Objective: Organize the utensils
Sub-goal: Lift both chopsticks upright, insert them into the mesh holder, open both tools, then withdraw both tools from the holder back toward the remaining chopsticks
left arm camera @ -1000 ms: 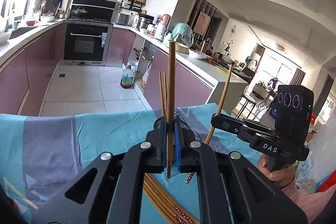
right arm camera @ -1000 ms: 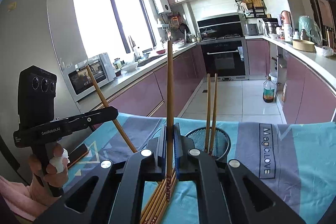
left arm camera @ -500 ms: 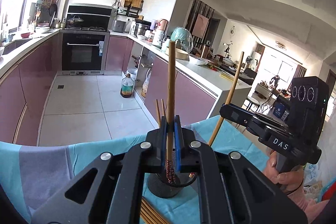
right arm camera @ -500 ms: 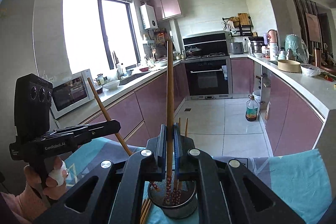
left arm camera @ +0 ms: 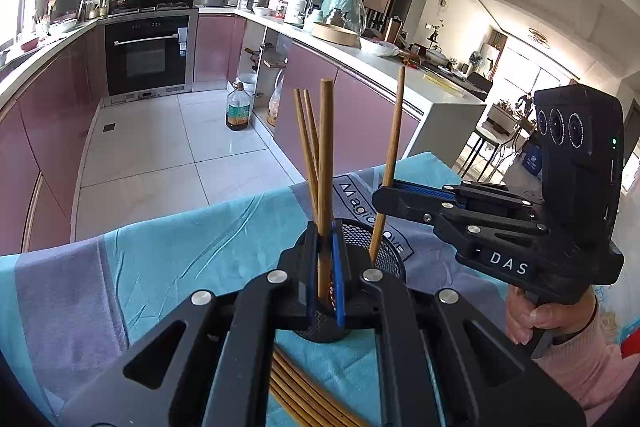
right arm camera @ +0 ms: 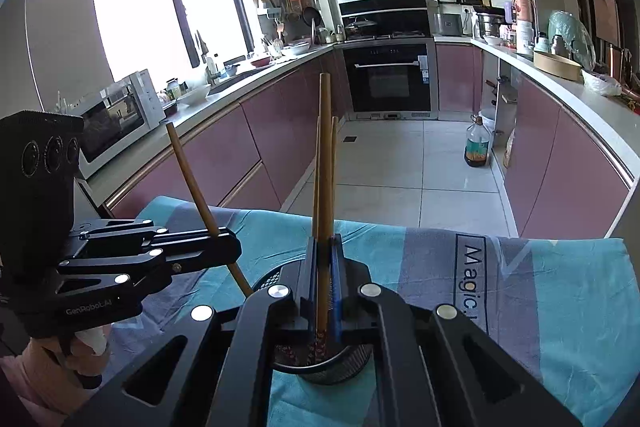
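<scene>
Both chopsticks poised over the holder

Your left tool is clamped on one chopstick, your right tool on another chopstick; each stands nearly upright, long axis vertical, patterned tip down inside the black mesh holder on the cloth-covered desk. You look to be at the drop-in step: next, part each tool to let the stick slide down, without tipping the holder. Two more chopsticks already lean in it, and loose ones lie beside its base.
</scene>
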`<state>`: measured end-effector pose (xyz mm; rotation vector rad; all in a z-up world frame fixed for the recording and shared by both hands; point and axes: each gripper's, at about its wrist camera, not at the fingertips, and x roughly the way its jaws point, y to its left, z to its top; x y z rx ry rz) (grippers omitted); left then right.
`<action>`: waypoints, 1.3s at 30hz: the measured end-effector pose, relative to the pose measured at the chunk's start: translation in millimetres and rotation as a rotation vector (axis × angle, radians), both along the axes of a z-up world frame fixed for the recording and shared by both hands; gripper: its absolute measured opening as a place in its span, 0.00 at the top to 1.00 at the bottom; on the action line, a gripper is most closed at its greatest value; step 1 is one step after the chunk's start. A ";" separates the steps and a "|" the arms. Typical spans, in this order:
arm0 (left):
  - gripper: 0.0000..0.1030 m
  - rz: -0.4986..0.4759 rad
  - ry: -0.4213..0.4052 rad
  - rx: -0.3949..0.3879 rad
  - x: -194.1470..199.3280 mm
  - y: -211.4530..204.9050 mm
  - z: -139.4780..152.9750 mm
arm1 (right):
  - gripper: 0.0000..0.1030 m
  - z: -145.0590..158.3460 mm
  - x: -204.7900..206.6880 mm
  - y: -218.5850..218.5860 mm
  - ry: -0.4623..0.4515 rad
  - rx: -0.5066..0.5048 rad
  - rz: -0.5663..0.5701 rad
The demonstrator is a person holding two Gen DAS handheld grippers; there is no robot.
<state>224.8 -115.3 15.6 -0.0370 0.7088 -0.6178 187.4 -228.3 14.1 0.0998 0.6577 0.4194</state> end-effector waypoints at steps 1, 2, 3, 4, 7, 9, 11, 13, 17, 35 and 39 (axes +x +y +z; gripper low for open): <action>0.93 0.003 0.001 0.003 2.7 -0.6 -0.9 | 0.95 -0.4 2.1 -0.1 0.007 0.003 -0.004; 0.93 0.007 0.001 0.010 5.6 -1.8 -1.9 | 0.95 -0.9 4.0 -0.2 0.011 0.002 -0.008; 0.93 0.011 0.004 0.016 8.9 -3.5 -3.2 | 0.94 -1.8 5.1 0.3 0.013 0.000 -0.012; 0.92 0.014 0.007 0.020 11.7 -4.8 -5.0 | 0.94 -2.9 6.3 0.2 0.016 -0.001 -0.019; 0.89 0.028 0.017 0.025 19.2 -4.2 -10.0 | 0.93 -6.3 9.4 0.4 0.026 0.007 -0.033; 0.87 0.040 0.018 0.025 19.7 -2.0 -12.9 | 0.91 -7.6 10.7 0.2 0.026 0.014 -0.041; 0.86 0.051 0.007 0.031 16.0 0.2 -14.5 | 0.91 -7.8 8.9 0.2 0.021 0.016 -0.045; 0.84 0.059 -0.004 0.032 12.1 4.7 -15.2 | 0.91 -7.4 6.7 -0.7 0.016 0.017 -0.045; 0.80 0.084 -0.026 0.011 3.1 16.9 -11.7 | 0.91 -4.8 -3.8 -0.6 -0.003 0.024 -0.039; 0.35 0.249 -0.154 0.086 -92.0 66.8 -22.7 | 0.64 -14.8 -86.8 29.7 -0.070 0.018 0.114; 0.34 0.264 -0.110 0.117 -107.7 76.0 -44.3 | 0.64 -39.1 -92.2 38.4 0.001 0.010 0.132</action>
